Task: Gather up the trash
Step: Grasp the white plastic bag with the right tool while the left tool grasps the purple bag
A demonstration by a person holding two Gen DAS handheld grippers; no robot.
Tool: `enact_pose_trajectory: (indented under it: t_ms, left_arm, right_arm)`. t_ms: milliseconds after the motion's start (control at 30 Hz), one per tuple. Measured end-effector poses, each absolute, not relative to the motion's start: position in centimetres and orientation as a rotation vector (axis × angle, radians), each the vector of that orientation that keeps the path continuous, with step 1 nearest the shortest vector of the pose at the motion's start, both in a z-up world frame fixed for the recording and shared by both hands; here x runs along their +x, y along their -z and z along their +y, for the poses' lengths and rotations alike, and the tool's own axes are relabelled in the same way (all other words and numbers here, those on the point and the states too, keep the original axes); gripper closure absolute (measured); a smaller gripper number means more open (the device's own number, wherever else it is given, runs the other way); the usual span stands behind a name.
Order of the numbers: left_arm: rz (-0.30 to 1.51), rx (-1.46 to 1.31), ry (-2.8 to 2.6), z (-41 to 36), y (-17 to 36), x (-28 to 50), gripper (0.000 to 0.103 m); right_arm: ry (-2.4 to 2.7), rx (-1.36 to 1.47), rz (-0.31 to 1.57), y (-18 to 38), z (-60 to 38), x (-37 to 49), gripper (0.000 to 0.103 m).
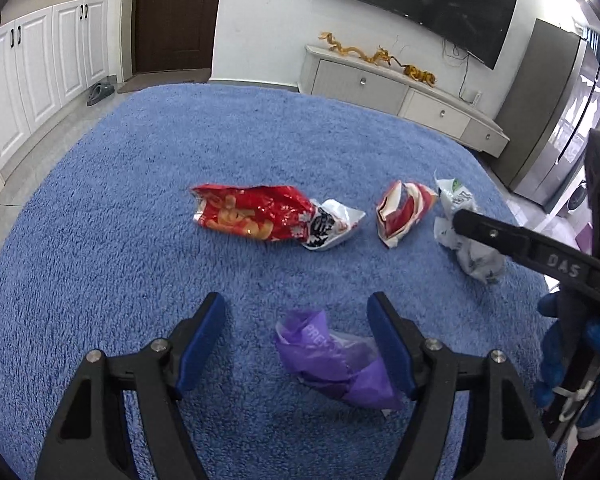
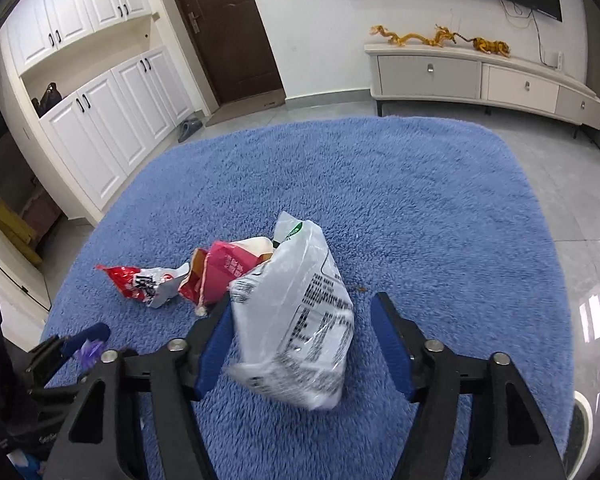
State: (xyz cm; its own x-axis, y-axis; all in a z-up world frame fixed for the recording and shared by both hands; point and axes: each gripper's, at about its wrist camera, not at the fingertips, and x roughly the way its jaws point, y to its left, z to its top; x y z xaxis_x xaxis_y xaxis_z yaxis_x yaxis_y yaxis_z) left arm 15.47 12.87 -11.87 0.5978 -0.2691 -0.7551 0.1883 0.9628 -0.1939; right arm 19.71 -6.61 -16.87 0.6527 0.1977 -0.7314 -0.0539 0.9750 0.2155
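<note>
In the left wrist view we see our left gripper at the bottom of the frame with its blue pads spread apart over the blue rug. A crumpled purple wrapper lies on the rug between them, close against the right-hand pad; whether it touches that pad we cannot tell. Above it, at mid-frame, lies a red snack bag, then a red and white carton, crushed, just to its right. Further right sits a white plastic bag, partly covered by a black finger of our right gripper, which enters from the right edge with a blue-gloved hand below it.

In the right wrist view the purple wrapper shows small at lower left. The red snack bag and the carton lie left of centre. Our right gripper fills the bottom, jaws parted, with the white plastic bag standing between them, against the left pad and clear of the right one.
</note>
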Motion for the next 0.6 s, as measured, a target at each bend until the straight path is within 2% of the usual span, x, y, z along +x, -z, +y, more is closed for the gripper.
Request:
enact_pose_trajectory:
  t_ms: [200, 433, 500, 533, 600]
  left_arm:
    - [0.895, -0.092, 0.273, 13.0, 11.8, 15.1, 0.028]
    - [0.883, -0.066, 0.261, 12.7, 11.9, 14.0, 0.028]
    - [0.876, -0.064, 0.262, 12.8, 11.8, 13.6, 0.034]
    - [0.872, -0.065, 0.263, 12.8, 11.8, 13.0, 0.039]
    - [0.873, -0.092, 0.275, 12.9, 11.6, 12.3, 0.049]
  right_arm:
    - [-0.168, 0.184, 0.859, 17.6, -6.3, 20.6, 0.034]
    - [-0.18, 0.171, 0.861, 17.7, -6.1, 20.0, 0.045]
    - [-0.184, 0.167, 0.855, 17.5, -6.3, 19.3, 0.048]
    - [-0.186, 0.166, 0.851, 17.4, -6.5, 19.2, 0.054]
    - [-0.192, 0.17, 0.842, 17.0, -6.8, 18.3, 0.057]
